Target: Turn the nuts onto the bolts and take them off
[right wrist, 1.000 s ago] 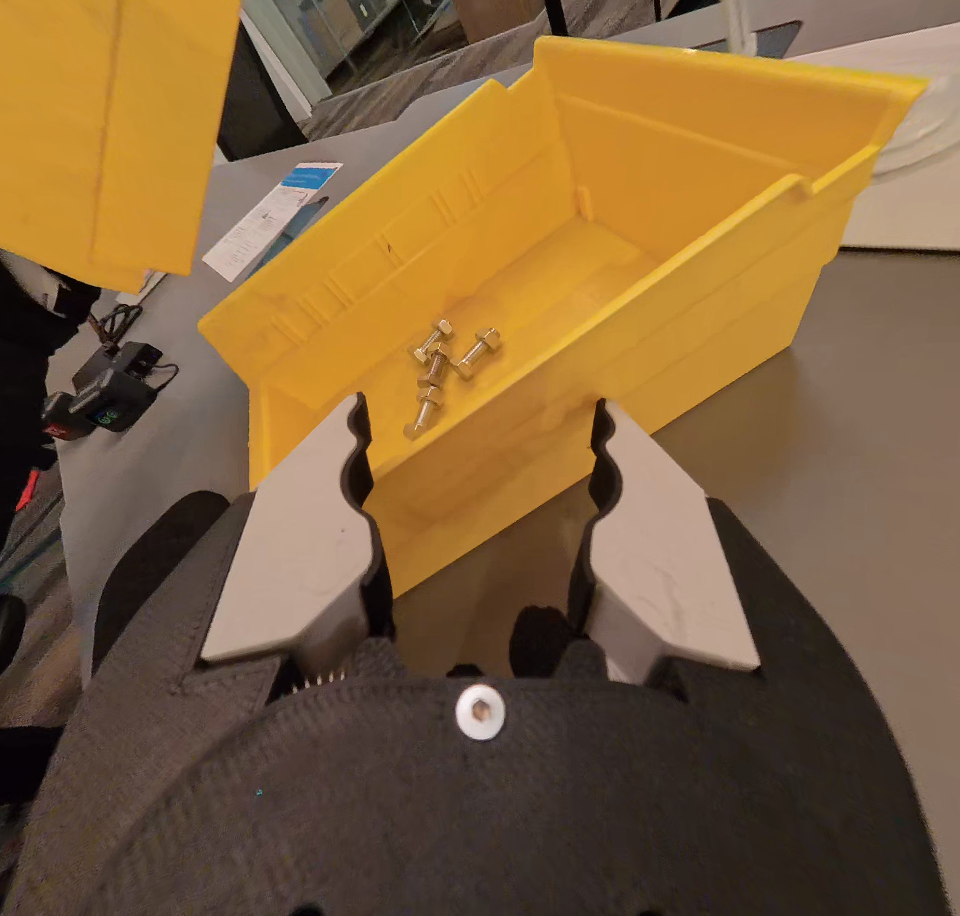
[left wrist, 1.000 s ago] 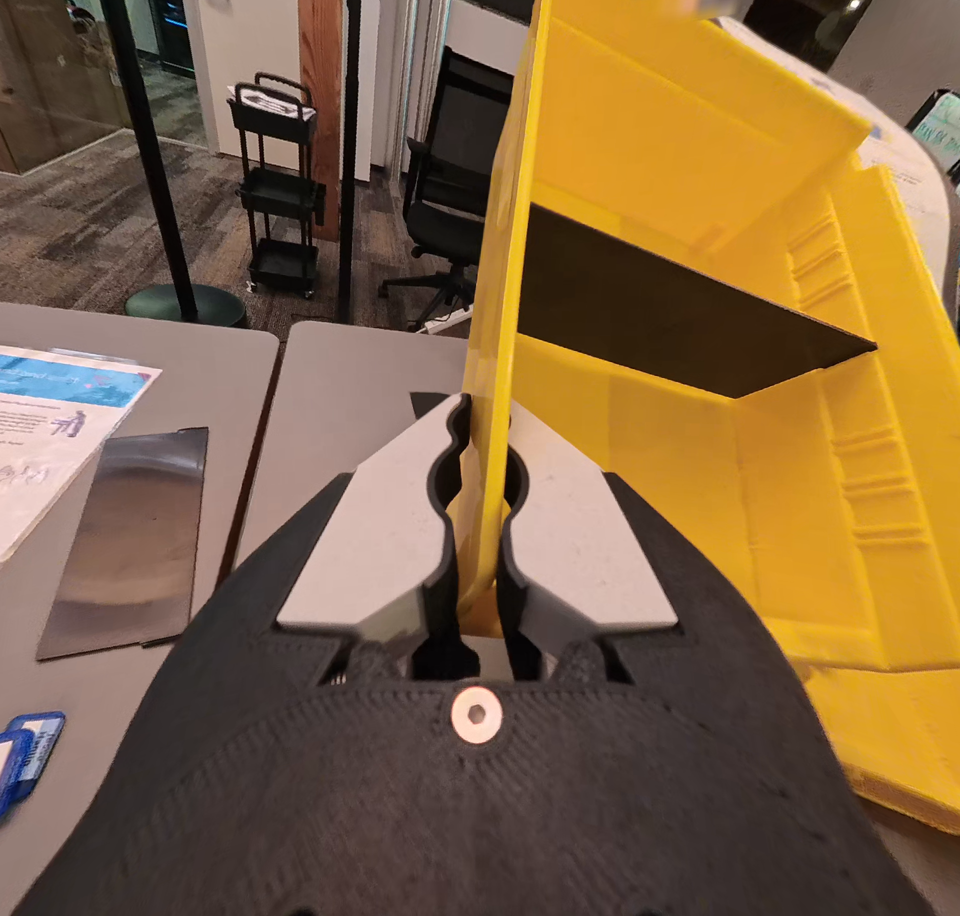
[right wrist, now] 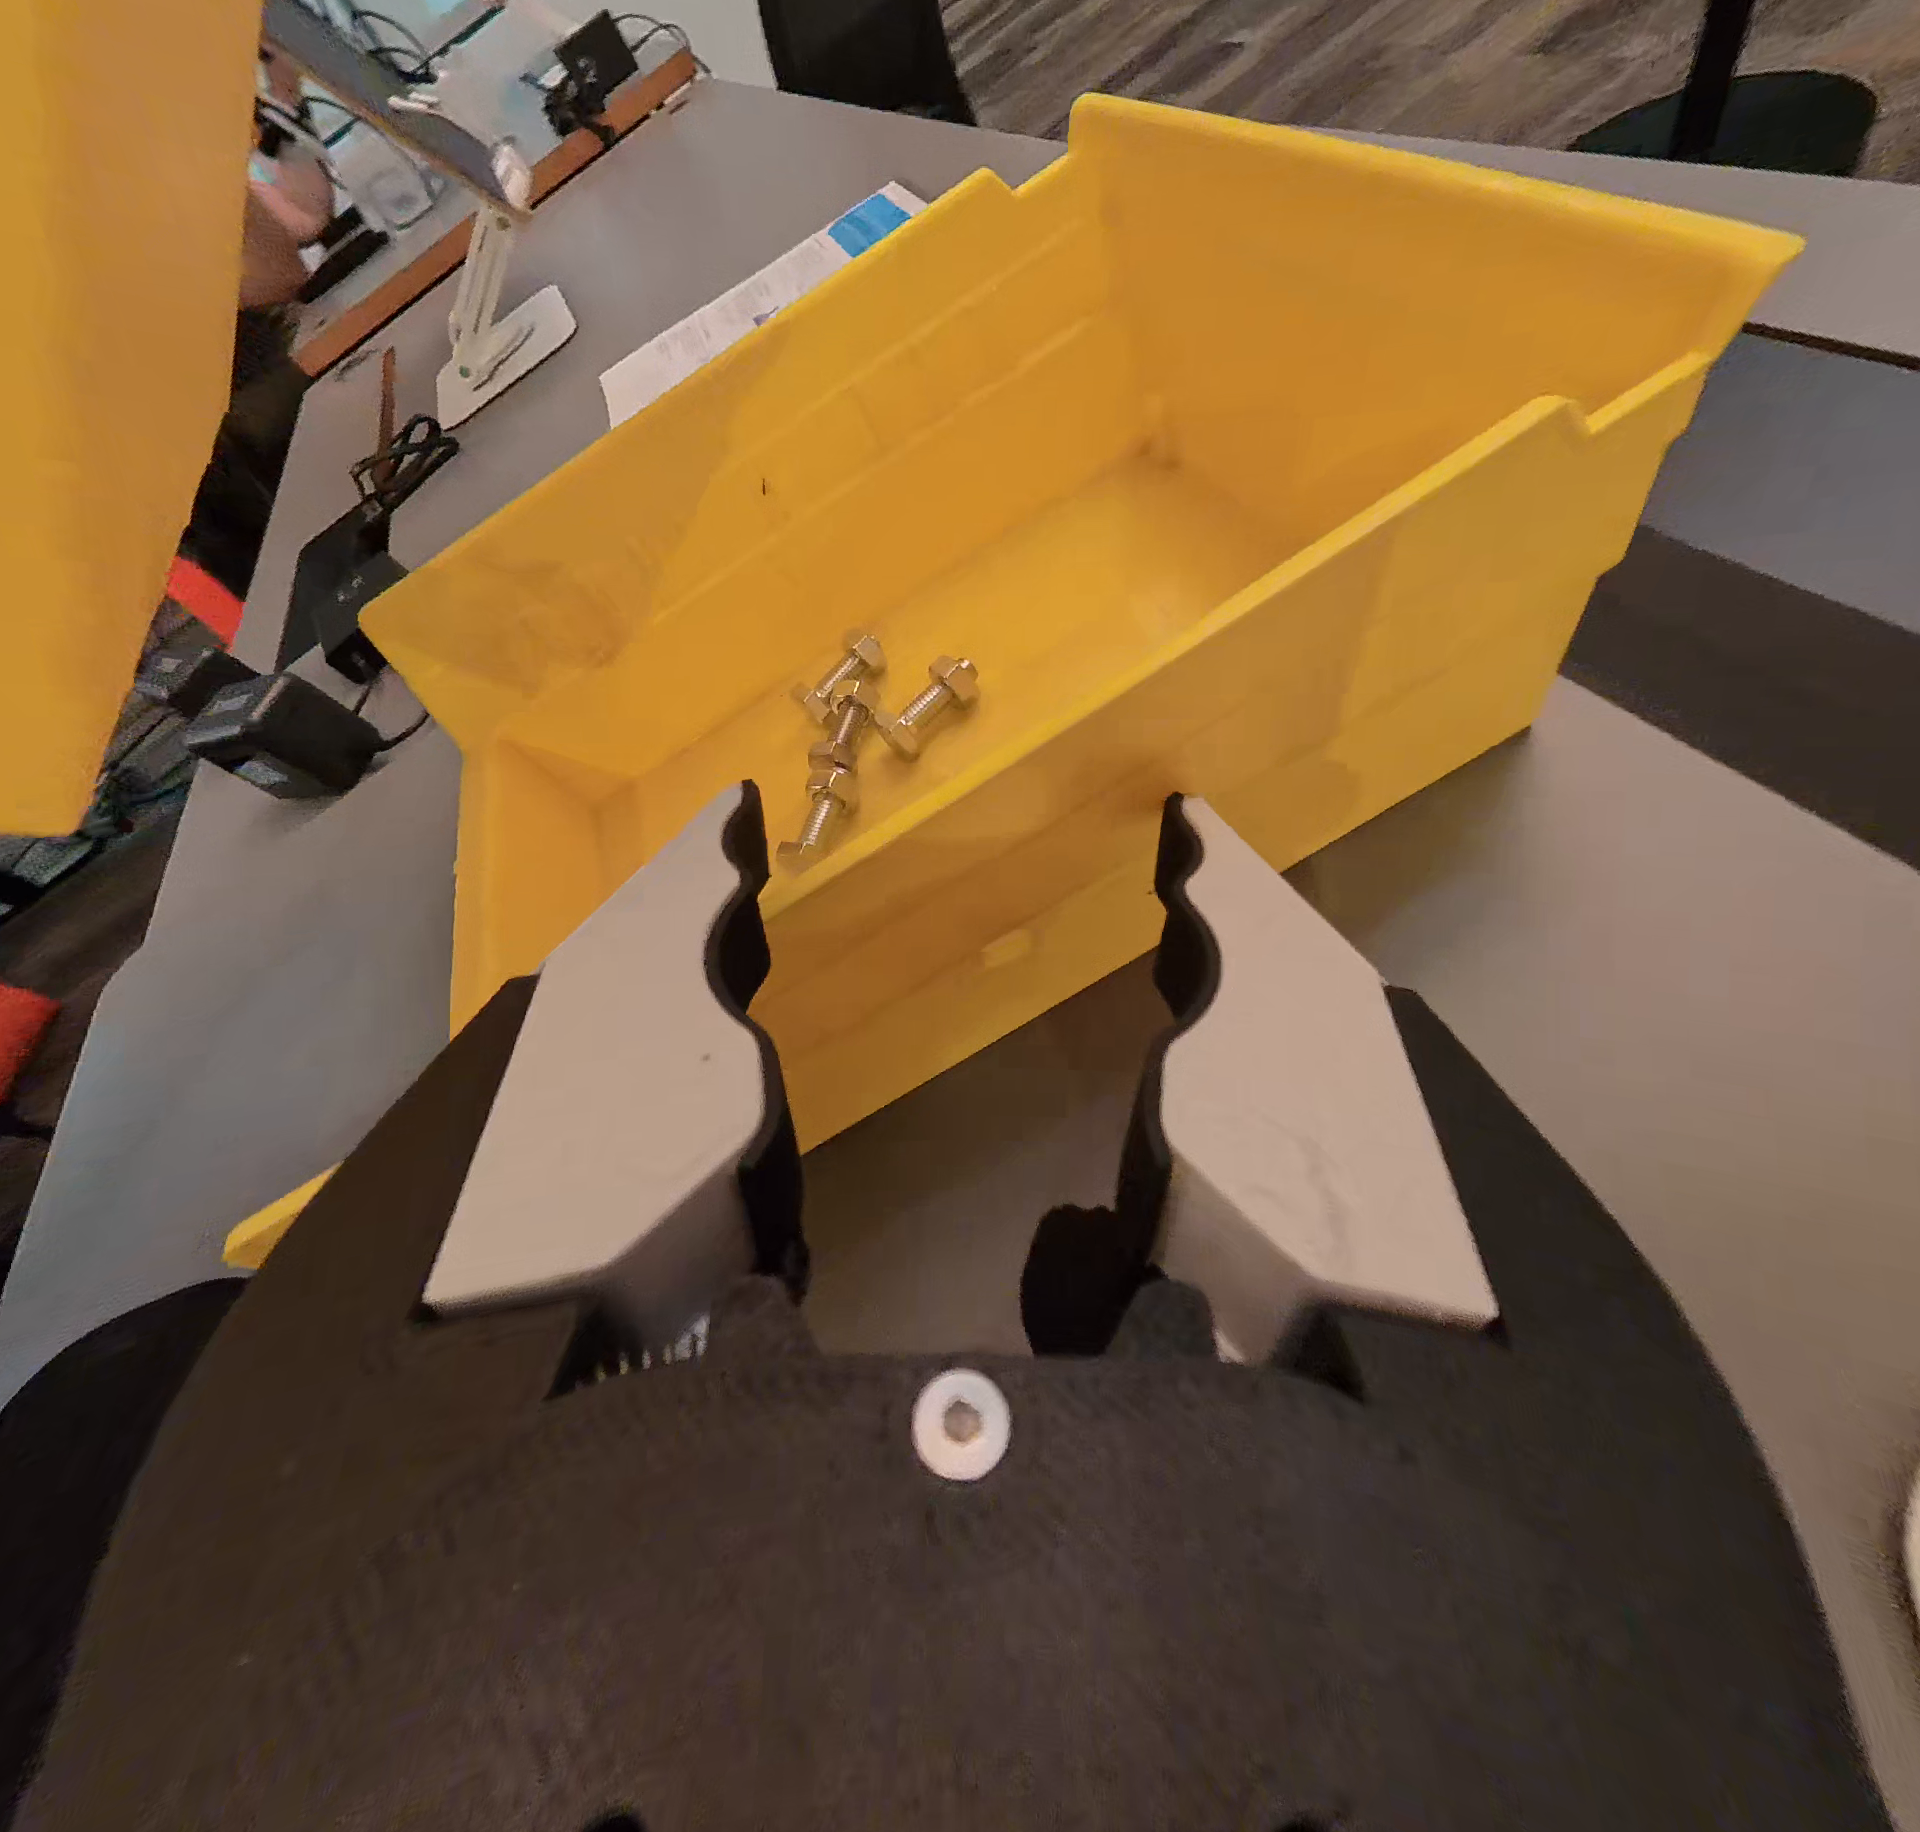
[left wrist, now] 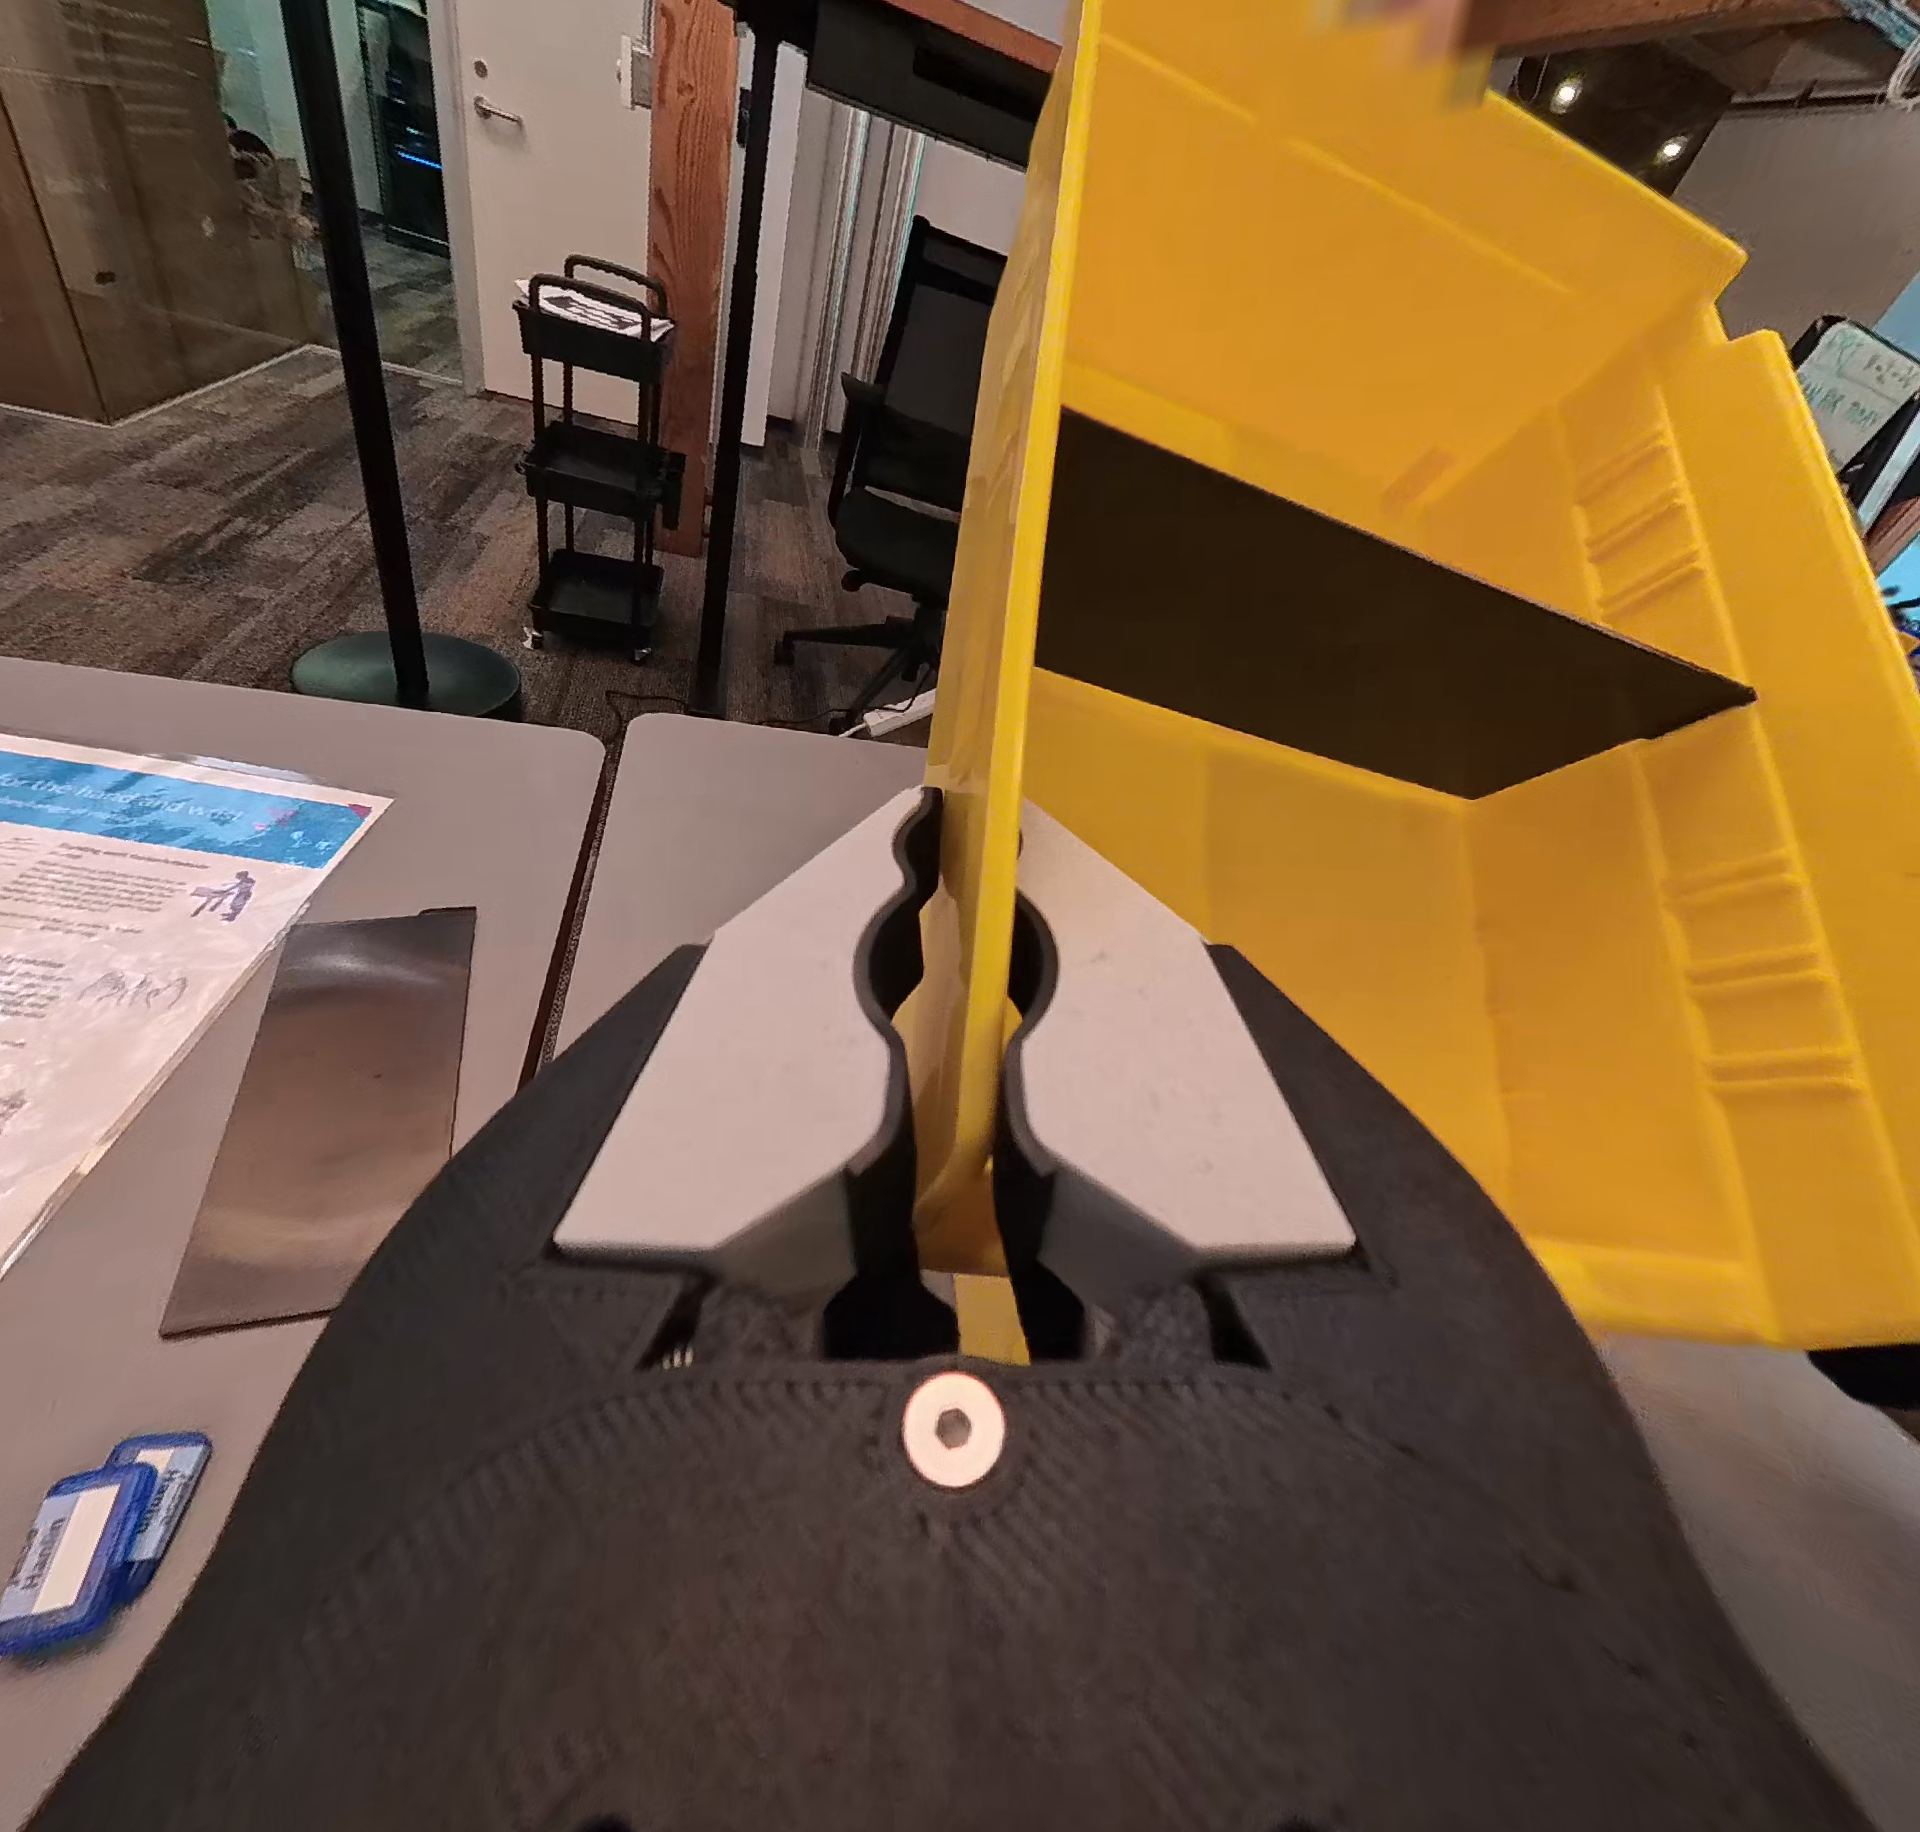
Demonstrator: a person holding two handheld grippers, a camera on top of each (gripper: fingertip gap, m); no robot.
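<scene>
My left gripper (left wrist: 971, 837) clamps one lifted yellow bin (left wrist: 1351, 348). My right gripper (right wrist: 961, 816) gapes empty above a second bin (right wrist: 1351, 348) holding three nutted bolts (right wrist: 847, 733).

Left wrist view: looks forward along the left gripper (left wrist: 961, 847), close against the wall of a lifted yellow bin (left wrist: 1351, 348), facing the room beyond the grey table (left wrist: 520, 826). Right wrist view: looks down from near the table into a second yellow bin (right wrist: 1247, 348); the lifted bin (right wrist: 104, 328) appears at its left edge.
</scene>
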